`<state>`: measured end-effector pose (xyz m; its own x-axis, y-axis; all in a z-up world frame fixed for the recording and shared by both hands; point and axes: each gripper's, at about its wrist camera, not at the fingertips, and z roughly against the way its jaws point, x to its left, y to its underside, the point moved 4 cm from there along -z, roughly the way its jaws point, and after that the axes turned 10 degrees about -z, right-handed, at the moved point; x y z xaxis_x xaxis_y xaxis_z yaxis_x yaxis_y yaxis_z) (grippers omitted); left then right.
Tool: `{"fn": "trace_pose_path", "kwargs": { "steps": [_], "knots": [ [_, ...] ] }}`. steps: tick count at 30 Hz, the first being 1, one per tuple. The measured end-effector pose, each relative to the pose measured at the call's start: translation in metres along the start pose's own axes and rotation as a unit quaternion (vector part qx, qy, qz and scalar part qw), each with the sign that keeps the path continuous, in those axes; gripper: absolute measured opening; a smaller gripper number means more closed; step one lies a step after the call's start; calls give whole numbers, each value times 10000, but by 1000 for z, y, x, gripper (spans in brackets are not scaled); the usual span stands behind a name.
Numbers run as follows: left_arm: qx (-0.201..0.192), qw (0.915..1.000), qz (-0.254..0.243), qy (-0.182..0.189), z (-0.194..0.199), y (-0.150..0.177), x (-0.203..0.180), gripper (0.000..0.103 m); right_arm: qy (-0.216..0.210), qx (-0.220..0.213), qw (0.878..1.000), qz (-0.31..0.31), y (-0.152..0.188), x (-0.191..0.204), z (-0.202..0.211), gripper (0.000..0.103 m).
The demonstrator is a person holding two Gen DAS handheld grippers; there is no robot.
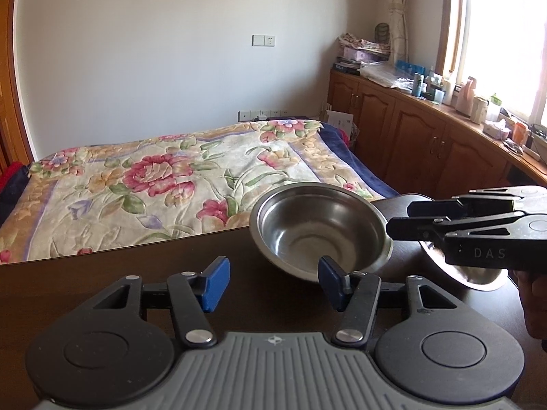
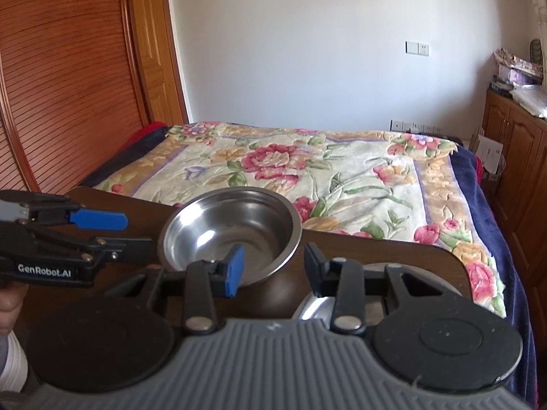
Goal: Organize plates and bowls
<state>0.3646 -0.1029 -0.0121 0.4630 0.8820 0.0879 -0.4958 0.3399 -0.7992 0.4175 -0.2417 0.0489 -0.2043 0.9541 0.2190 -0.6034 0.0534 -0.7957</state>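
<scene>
Left gripper (image 1: 273, 283) jaws spread wide, gripping nothing, hovering over dark brown table (image 1: 119, 283); its right blue pad (image 1: 330, 282) overlaps near rim of steel bowl (image 1: 319, 230), contact unclear. Right gripper (image 2: 273, 271) also parted and empty, left pad in front of same bowl's near rim. Bowl sits upright on table, empty. Second steel dish (image 1: 478, 273) lies just right of bowl, mostly hidden under right gripper. Floral bedspread (image 1: 154, 177) beyond table; wooden cabinets (image 1: 427, 136) along window wall

Bed w/ floral blanket (image 1: 164, 177) at 10 o'clock behind dark table (image 1: 102, 287); wood cabinets (image 1: 420, 136) w/ clutter at 2 o'clock; slatted wardrobe door (image 2: 65, 78) at 10.
</scene>
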Motion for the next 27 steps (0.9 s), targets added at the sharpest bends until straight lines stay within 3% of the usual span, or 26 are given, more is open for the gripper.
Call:
{"fn": "trace_pose_path", "kwargs": {
  "steps": [14, 27],
  "knots": [
    [43, 9999, 115, 99, -24, -7, 0, 55, 42, 264, 9994, -226, 1, -4, -20, 39],
    [161, 9995, 200, 171, -36, -4, 2, 41, 33, 342, 9992, -212, 2, 0, -27, 34]
  ]
}}
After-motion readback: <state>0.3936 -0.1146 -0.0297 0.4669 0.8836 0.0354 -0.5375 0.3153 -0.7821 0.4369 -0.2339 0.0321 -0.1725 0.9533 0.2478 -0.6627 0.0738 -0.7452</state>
